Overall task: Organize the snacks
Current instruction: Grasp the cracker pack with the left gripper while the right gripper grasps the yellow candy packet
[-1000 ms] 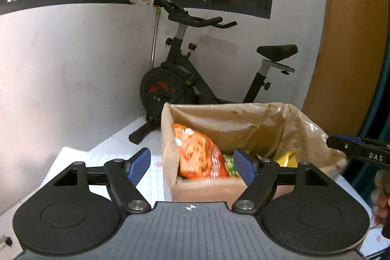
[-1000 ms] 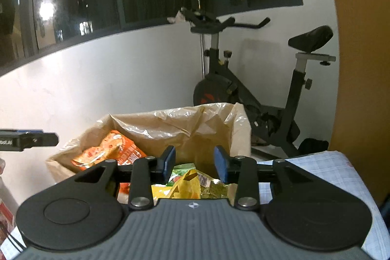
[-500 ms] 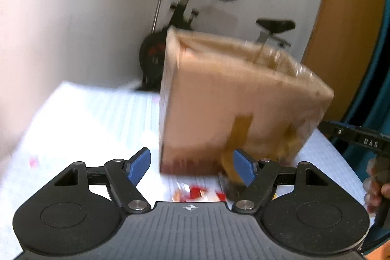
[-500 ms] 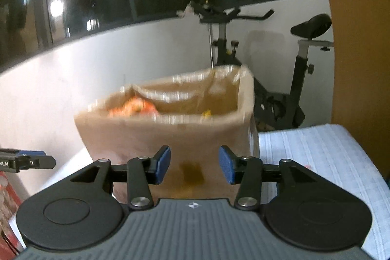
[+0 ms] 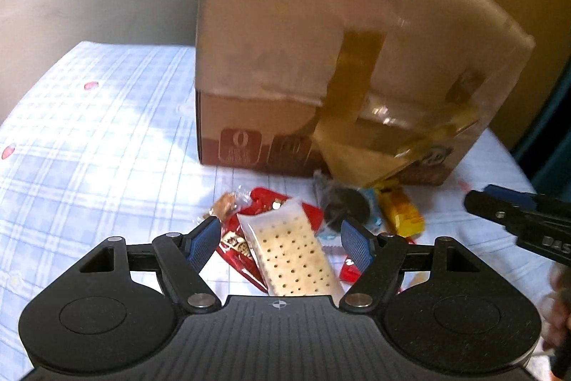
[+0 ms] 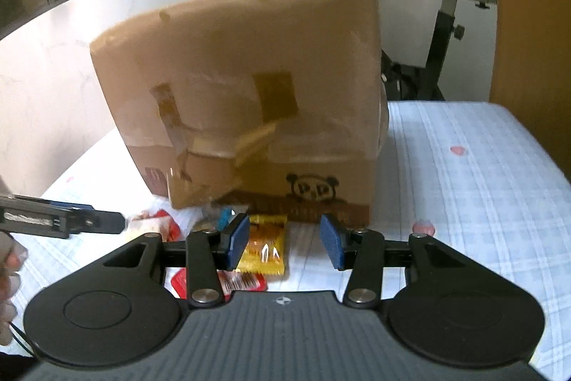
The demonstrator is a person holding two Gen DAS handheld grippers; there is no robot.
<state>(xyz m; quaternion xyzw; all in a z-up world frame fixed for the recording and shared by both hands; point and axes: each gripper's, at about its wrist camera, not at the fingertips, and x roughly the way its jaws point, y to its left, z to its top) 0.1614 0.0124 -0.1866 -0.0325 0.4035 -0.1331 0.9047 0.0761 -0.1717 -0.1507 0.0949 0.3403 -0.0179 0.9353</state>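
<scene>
A taped cardboard box (image 5: pixel 321 59) stands on the checked tablecloth (image 5: pixel 89 138), and only its front wall (image 6: pixel 249 95) shows. Loose snacks lie before it: a clear cracker pack (image 5: pixel 289 252) over a red packet (image 5: pixel 239 241), a dark cookie pack (image 5: pixel 346 206), a yellow packet (image 5: pixel 399 213) and a small brown sweet (image 5: pixel 225 202). My left gripper (image 5: pixel 280 241) hangs open just above the cracker pack, its pads apart from it. My right gripper (image 6: pixel 284 245) is open over the yellow packet (image 6: pixel 266 249), which lies by its left pad. Each gripper's finger shows in the other's view.
An exercise bike (image 6: pixel 446 24) stands behind the table against the white wall. An orange-brown panel (image 6: pixel 528 24) rises at the right. Another red packet (image 6: pixel 242 281) lies near my right gripper. A person's hand (image 6: pixel 9 259) holds the left gripper. Bare cloth (image 6: pixel 464 166) extends right of the box.
Both grippers have dropped from above the box's open top to the snacks in front of it and tilted downward. The right jaws have widened a little. The box's contents are out of sight.
</scene>
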